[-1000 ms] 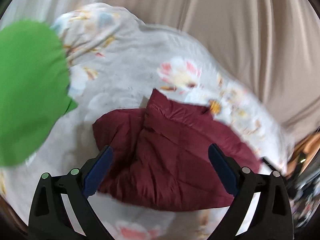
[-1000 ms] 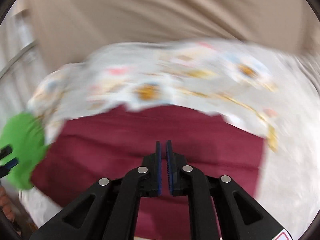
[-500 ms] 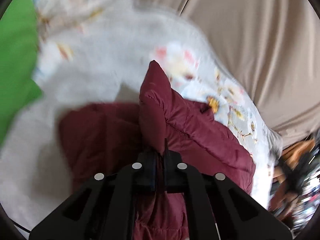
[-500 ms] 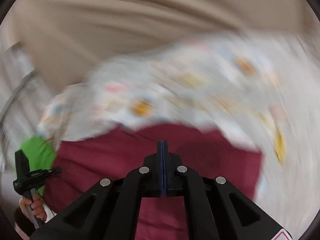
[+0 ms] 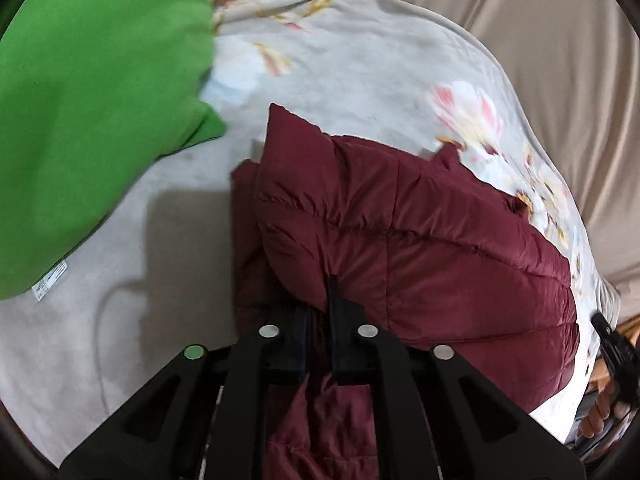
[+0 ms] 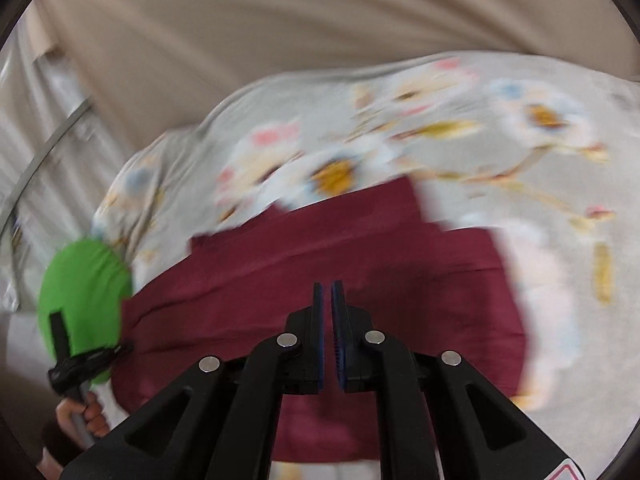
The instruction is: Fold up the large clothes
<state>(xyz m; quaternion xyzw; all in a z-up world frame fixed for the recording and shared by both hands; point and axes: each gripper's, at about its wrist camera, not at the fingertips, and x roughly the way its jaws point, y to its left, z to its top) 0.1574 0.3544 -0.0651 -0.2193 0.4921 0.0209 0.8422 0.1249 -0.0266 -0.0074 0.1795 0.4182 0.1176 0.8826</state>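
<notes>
The bed cover (image 5: 360, 60), pale grey with a flower print, fills most of both views; a beige curtain (image 5: 540, 40) hangs behind it from 12 to 3 o'clock in the left view. A green garment (image 5: 88, 112) lies on the cover at 10 o'clock, its white label at the lower edge, well apart from the task item.

The maroon quilted jacket (image 5: 420, 248) lies on the cover at the centre of the left view, partly folded, with one layer doubled over another; its upper corner points to 12 o'clock. Bare cover lies open at 8 to 9 o'clock, between jacket and green garment. In the blurred right view the jacket (image 6: 320, 264) spreads flat across the middle, with open cover from 1 to 4 o'clock.

The left gripper (image 5: 320, 312) is clenched on a fold of the jacket, fabric bunched between the jaws and hanging down behind them. It shows again at 8 o'clock in the right view (image 6: 80, 364), over the green garment.

The right gripper (image 6: 327, 320) stands over the jacket with the jaws parted by a narrow slit, nothing between the blue pads (image 6: 318, 336); whether they touch the cloth cannot be told.
</notes>
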